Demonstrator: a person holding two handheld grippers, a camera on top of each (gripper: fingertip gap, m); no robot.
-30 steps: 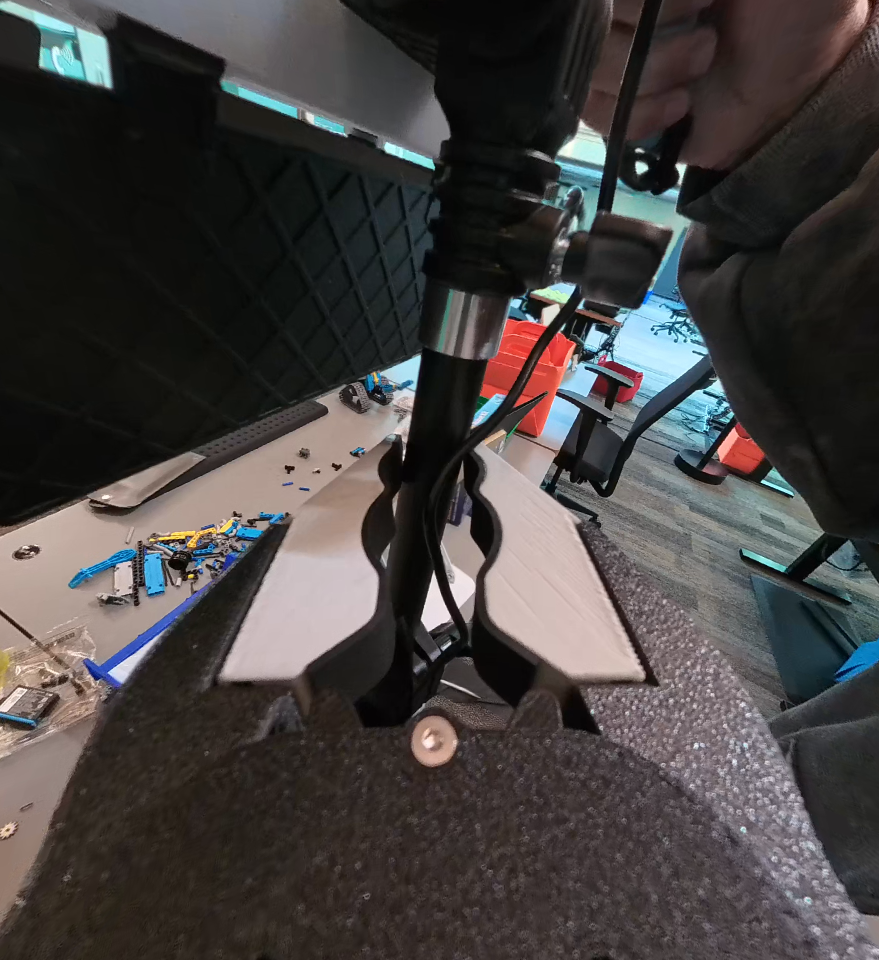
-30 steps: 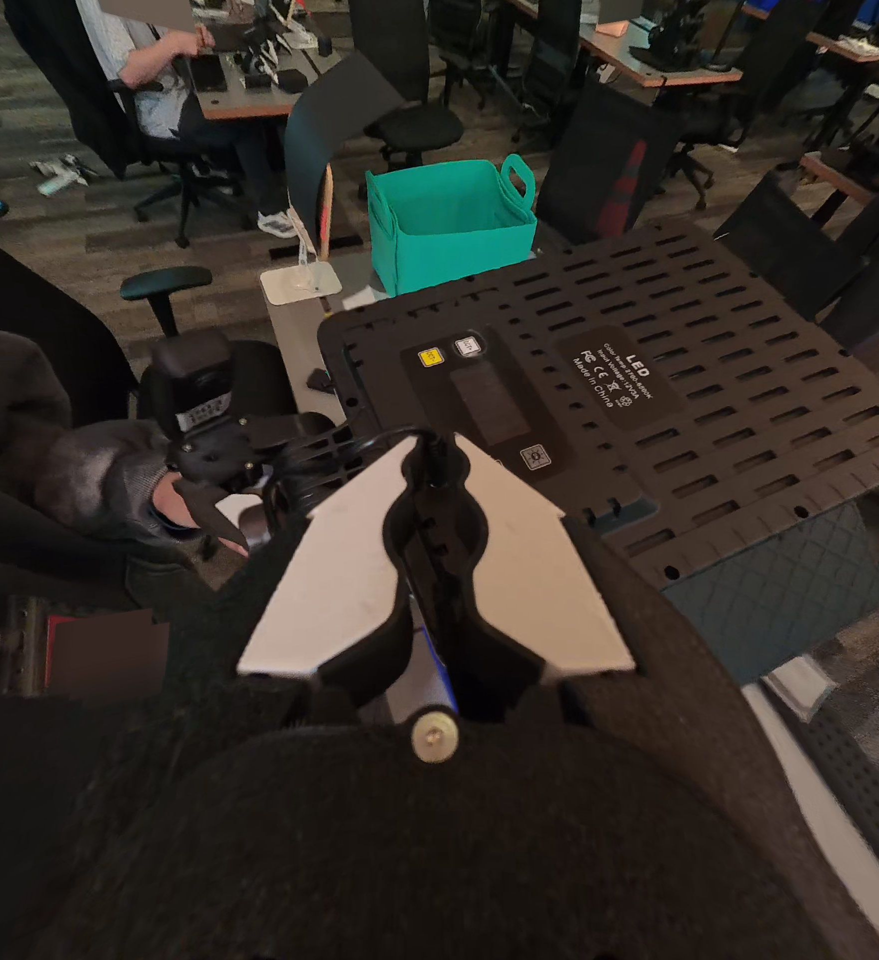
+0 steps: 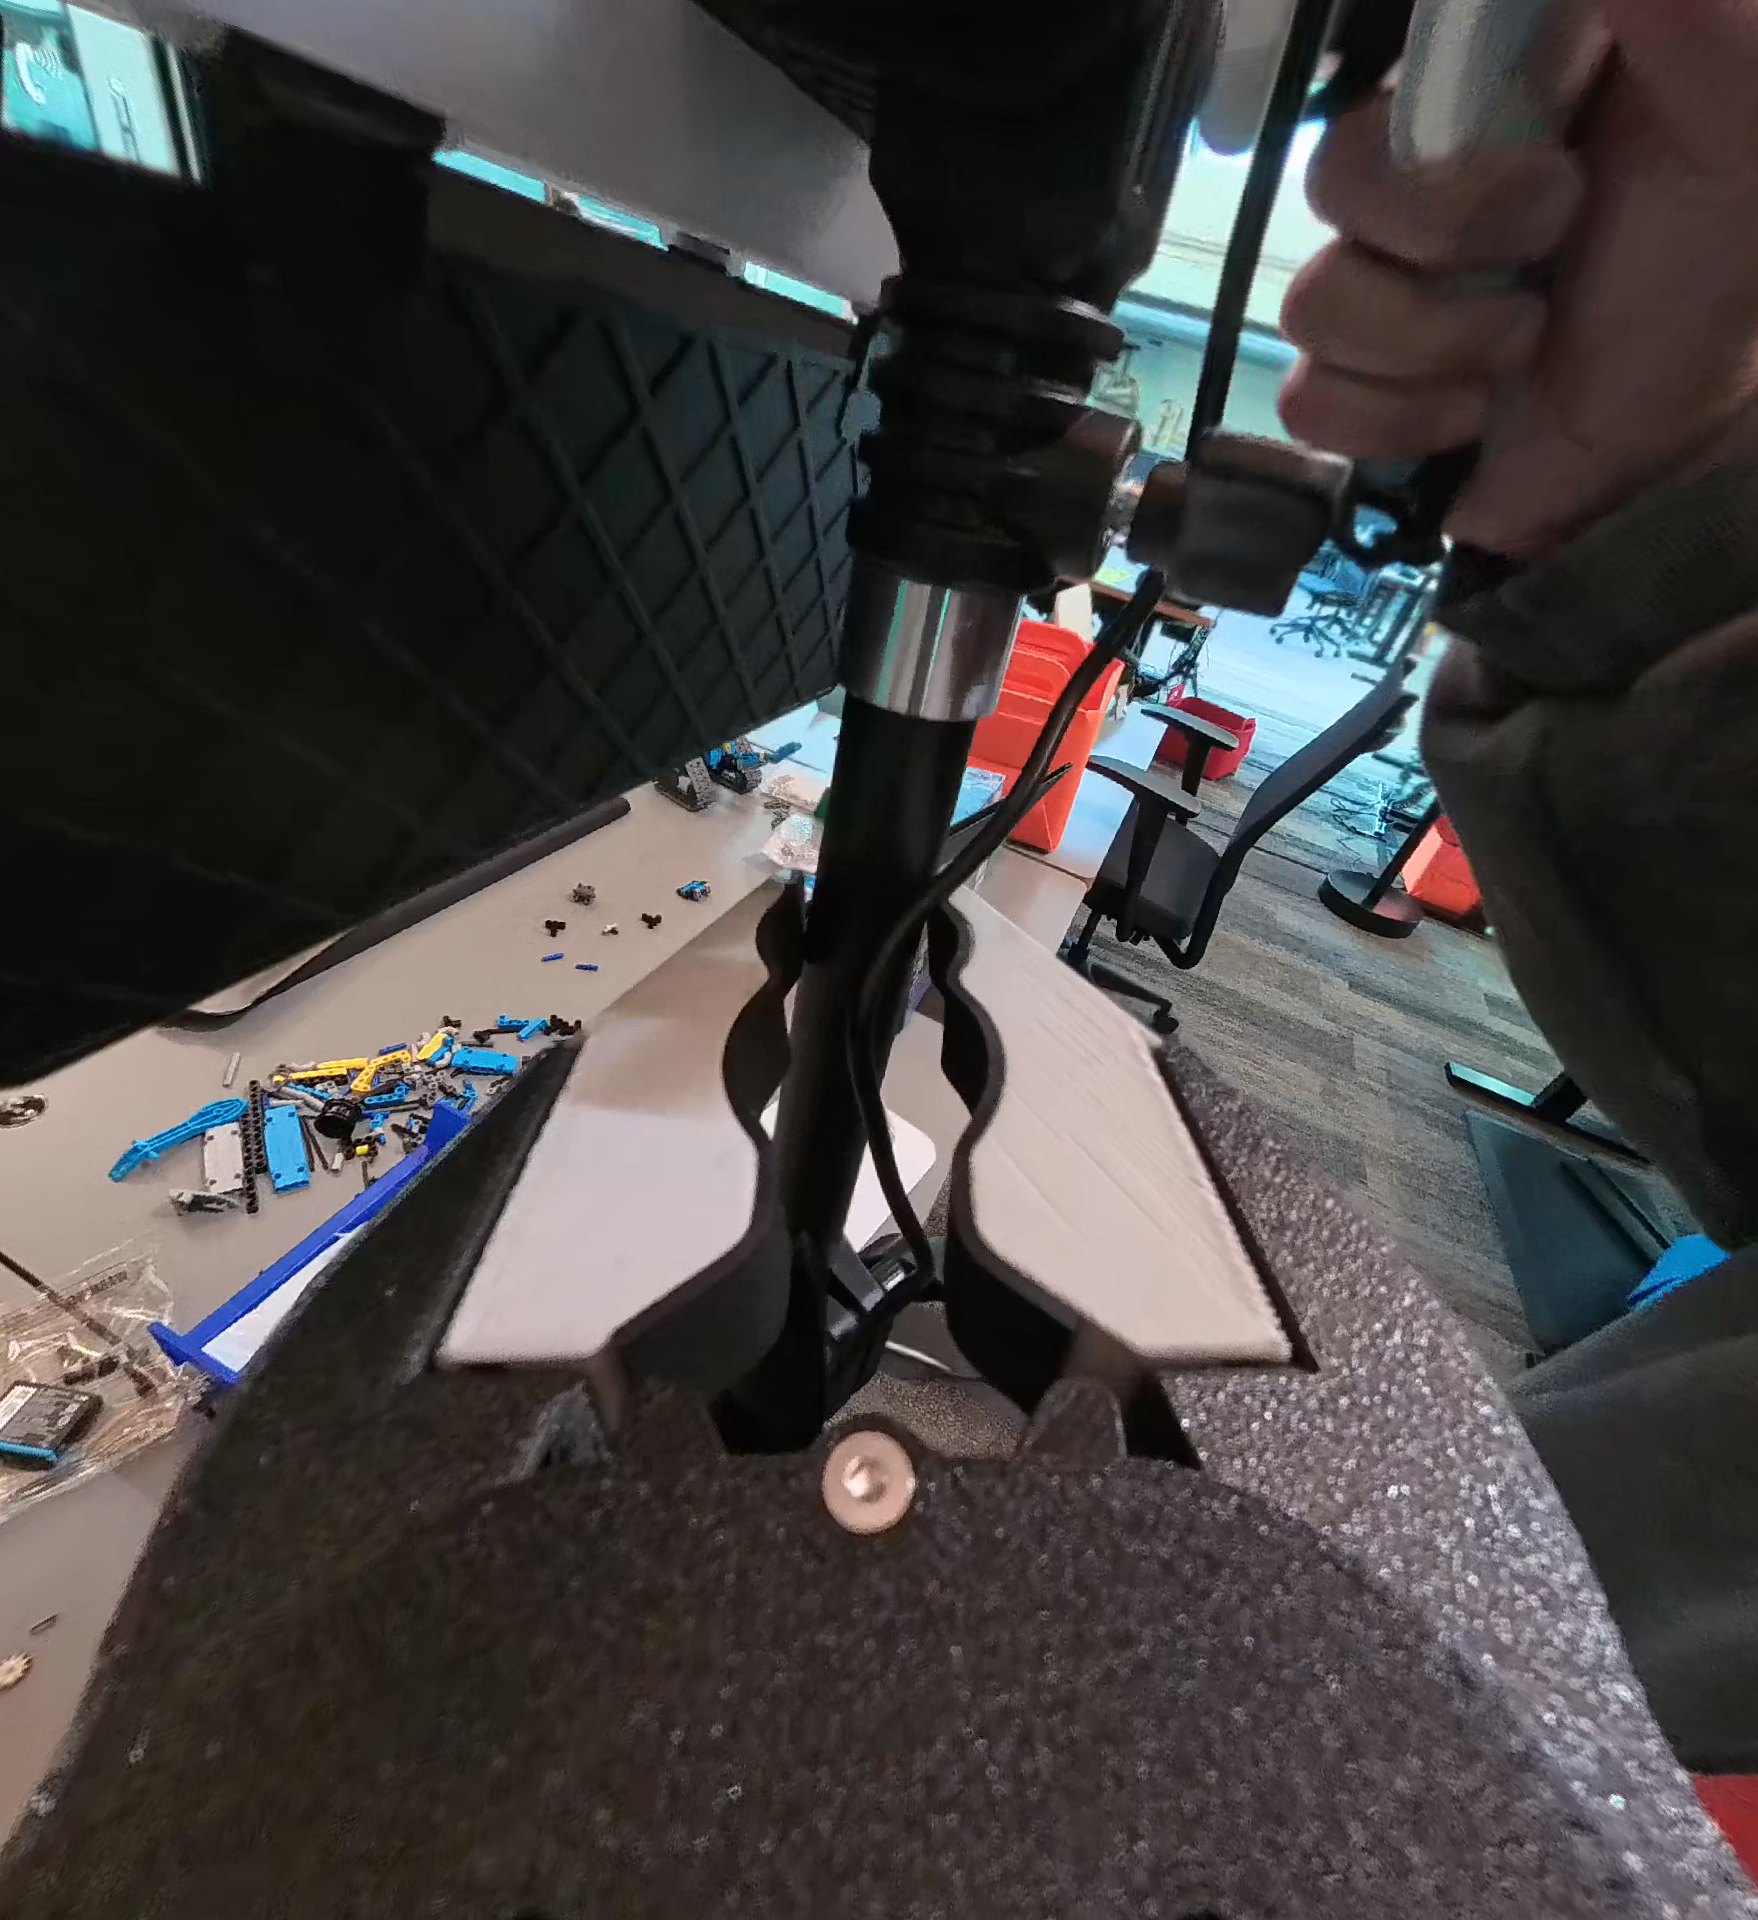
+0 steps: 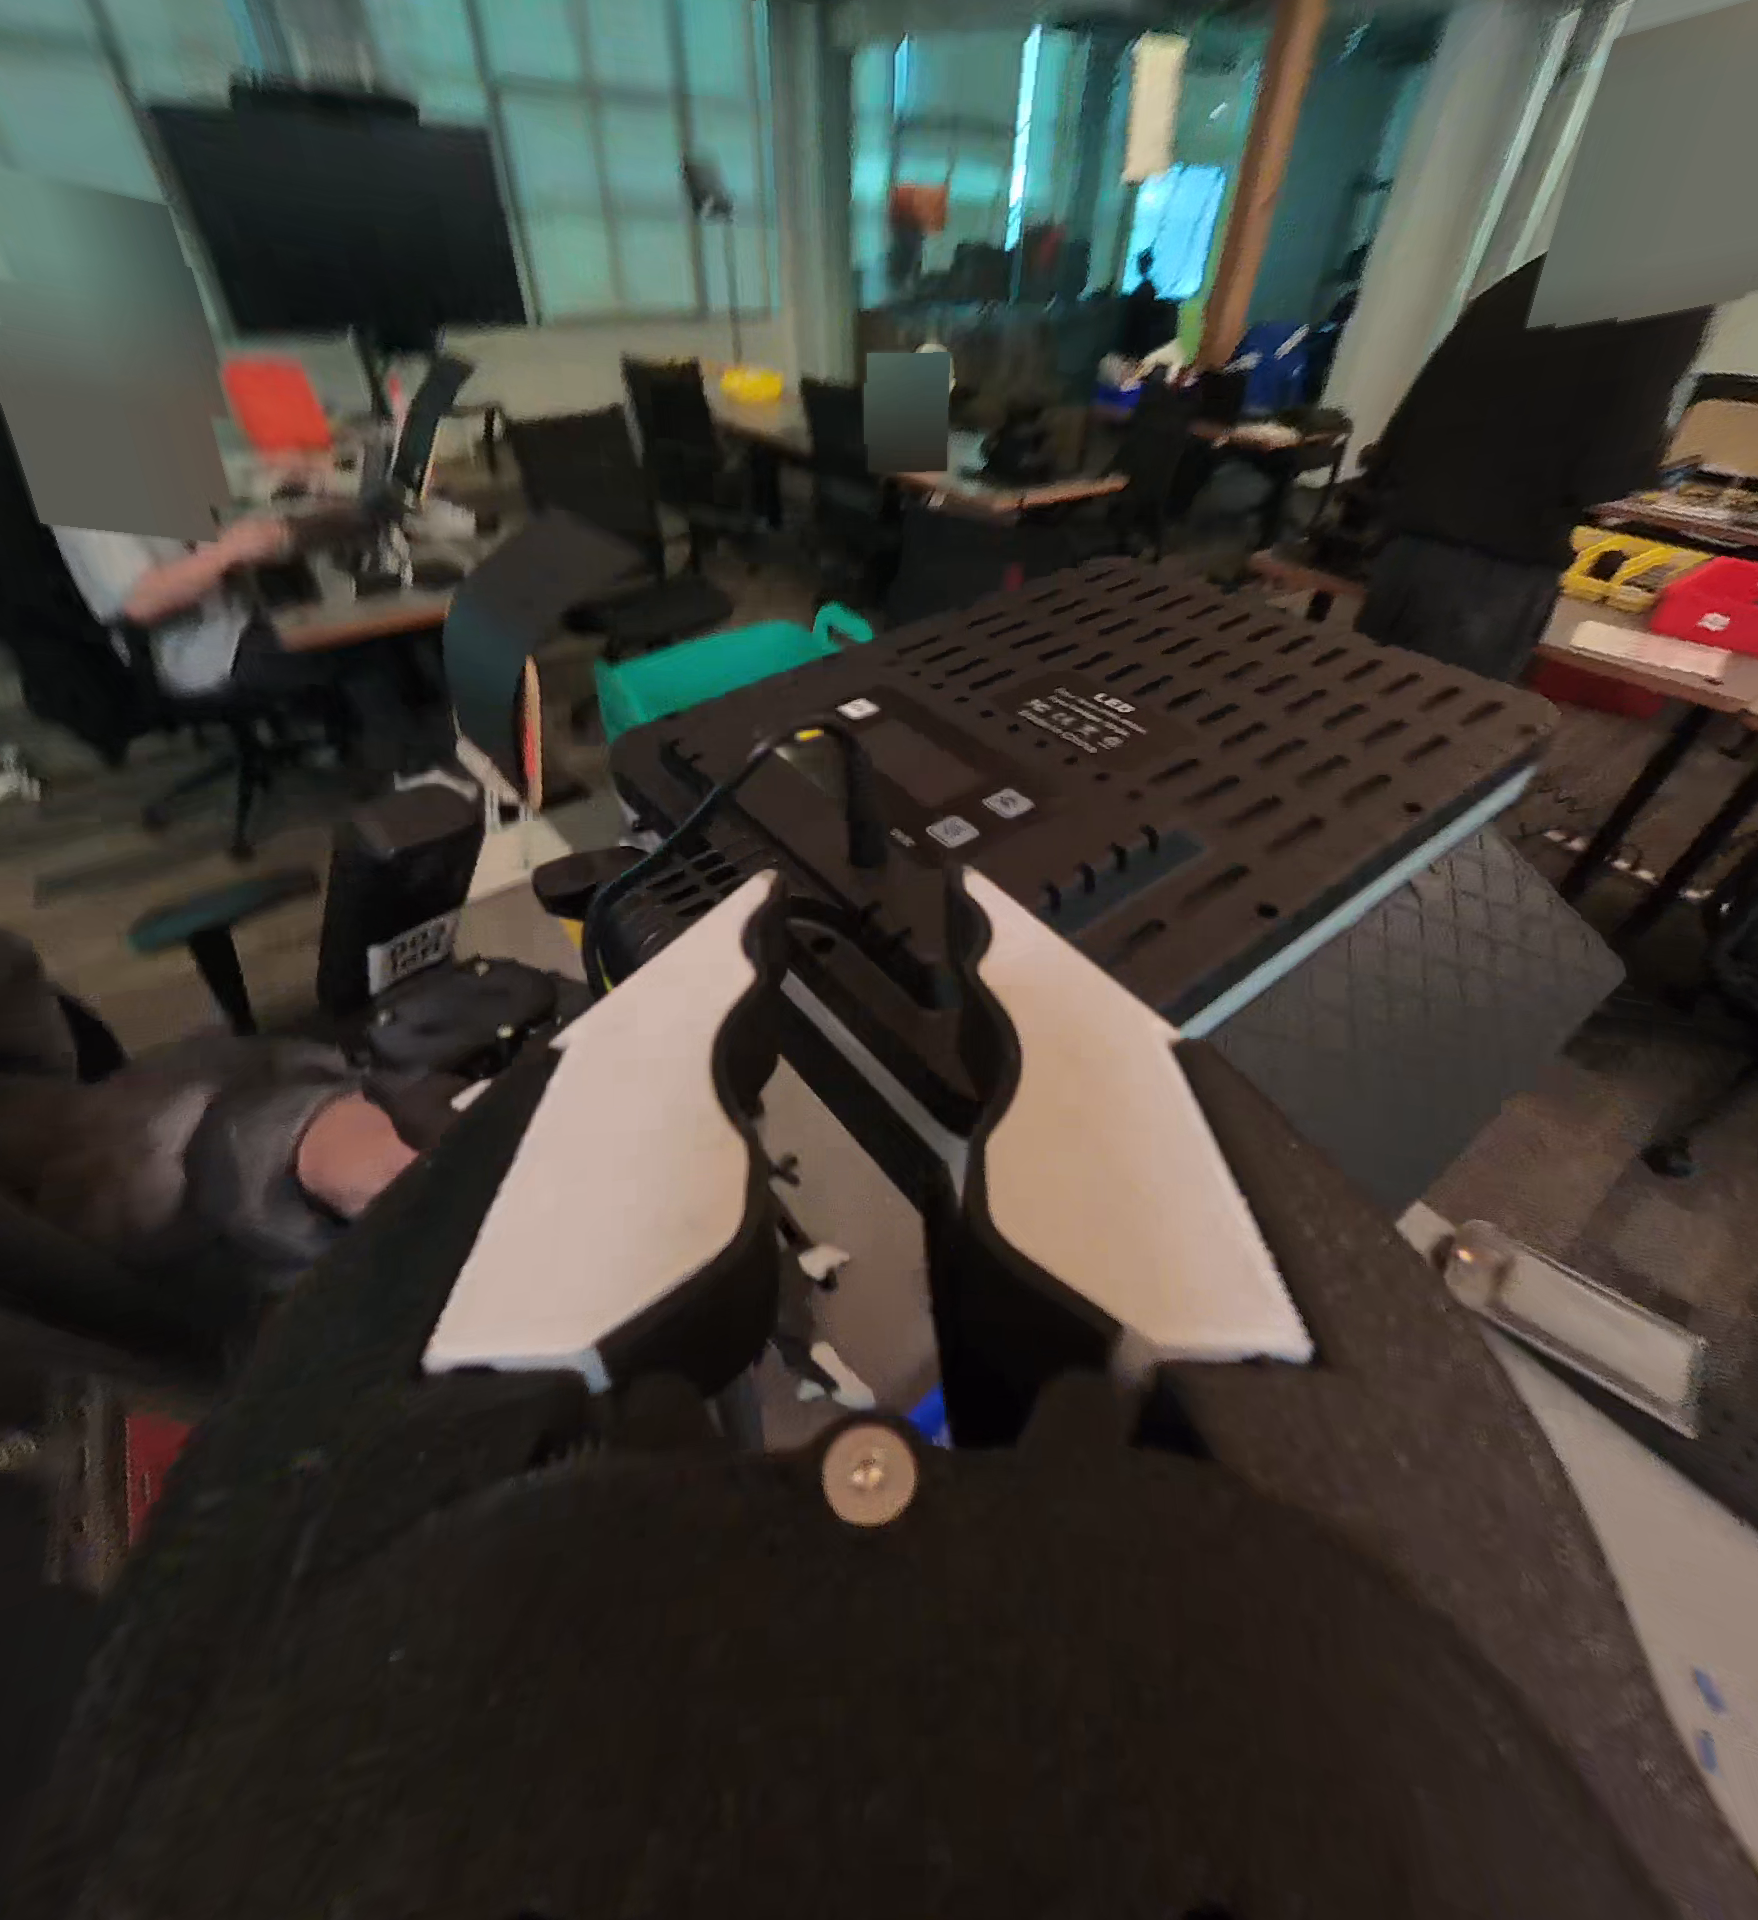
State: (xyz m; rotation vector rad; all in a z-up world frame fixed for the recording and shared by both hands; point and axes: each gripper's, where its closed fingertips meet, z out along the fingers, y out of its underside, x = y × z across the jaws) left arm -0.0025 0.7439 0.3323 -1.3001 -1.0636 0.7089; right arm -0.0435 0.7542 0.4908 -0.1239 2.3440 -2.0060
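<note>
Left gripper (image 3: 859,940), two white fingers, straddles one black round stand pole (image 3: 880,831) with chrome collar; jaws look apart, contact unclear. One thin black cable (image 3: 890,997) runs alongside pole. Right gripper (image 4: 864,914), jaws parted, nothing clamped, hovers at edge of one slotted black light panel (image 4: 1166,790). Panel's quilted black softbox (image 3: 335,582) hangs over table (image 3: 501,956) scattered with blue, yellow plastic parts (image 3: 335,1101). One bare hand (image 3: 1540,270) grips above.

Glossy black stand pole (image 3: 854,997) with polished metal collar (image 3: 922,649); matt slotted plastic light panel (image 4: 1218,748); quilted fabric diffuser (image 3: 335,623).
</note>
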